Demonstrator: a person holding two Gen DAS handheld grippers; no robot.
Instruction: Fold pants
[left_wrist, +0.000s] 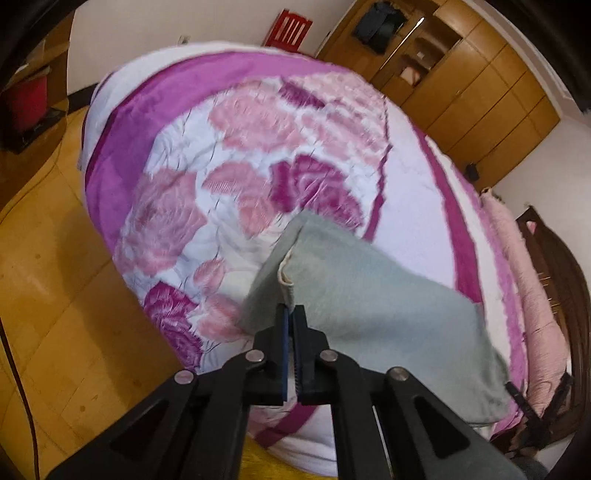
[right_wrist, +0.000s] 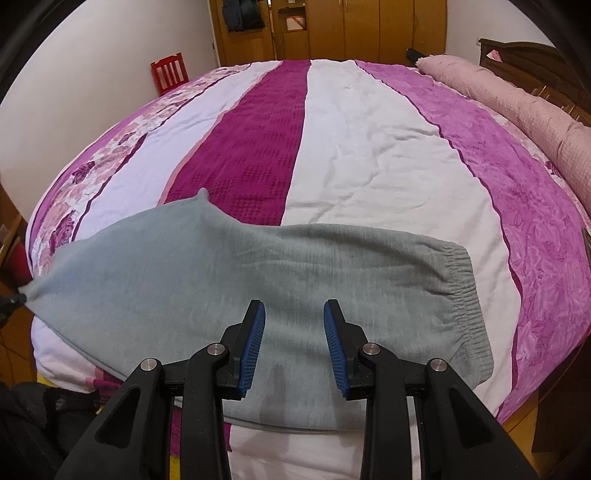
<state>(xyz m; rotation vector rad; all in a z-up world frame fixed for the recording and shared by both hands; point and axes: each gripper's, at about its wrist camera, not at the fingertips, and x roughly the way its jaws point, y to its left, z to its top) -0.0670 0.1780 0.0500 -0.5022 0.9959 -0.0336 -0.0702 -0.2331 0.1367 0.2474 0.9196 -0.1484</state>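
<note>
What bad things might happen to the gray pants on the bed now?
1. The left tongs pinch only a thin edge of the soft gray fleece pants, at their white inner hem. A tug might let it slip out.
2. The right tongs are open above the pants and hold nothing, so a lifted end may sag and crease.
3. The pants lie near the edge of the purple floral bedspread and might slide off.

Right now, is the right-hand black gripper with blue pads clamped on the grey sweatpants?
No, the right gripper hangs open over the grey sweatpants, its blue pads set apart with cloth visible between them.
</note>
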